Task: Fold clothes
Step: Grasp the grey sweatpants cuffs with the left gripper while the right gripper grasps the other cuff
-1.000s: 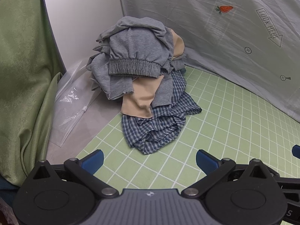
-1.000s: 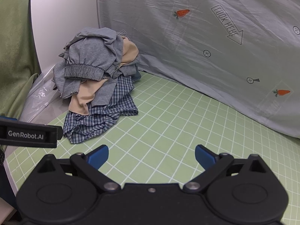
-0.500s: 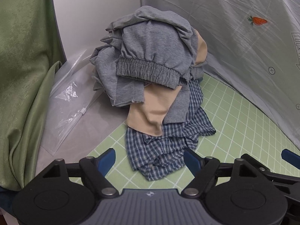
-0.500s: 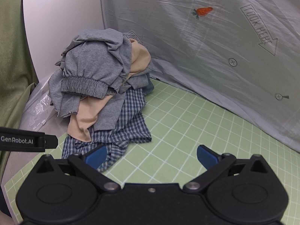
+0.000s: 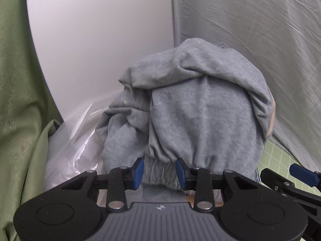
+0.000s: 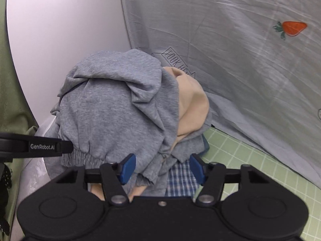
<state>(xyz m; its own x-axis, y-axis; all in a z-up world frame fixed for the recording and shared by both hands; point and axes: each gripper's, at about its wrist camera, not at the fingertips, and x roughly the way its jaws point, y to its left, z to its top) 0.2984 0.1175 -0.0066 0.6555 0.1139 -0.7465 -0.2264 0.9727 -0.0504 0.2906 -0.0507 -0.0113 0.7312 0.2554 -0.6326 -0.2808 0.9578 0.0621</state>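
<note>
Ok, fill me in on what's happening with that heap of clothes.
A person with a handheld gripper in each hand is starting on a pile of laundry in the corner of a green gridded mat. The left gripper has its fingers open on either side of the elastic waistband of the grey sweat garment on top, not yet clamped. The right gripper is open too, at that garment's lower edge, above a blue checked shirt. A beige garment sits further back. Nothing is folded yet.
</note>
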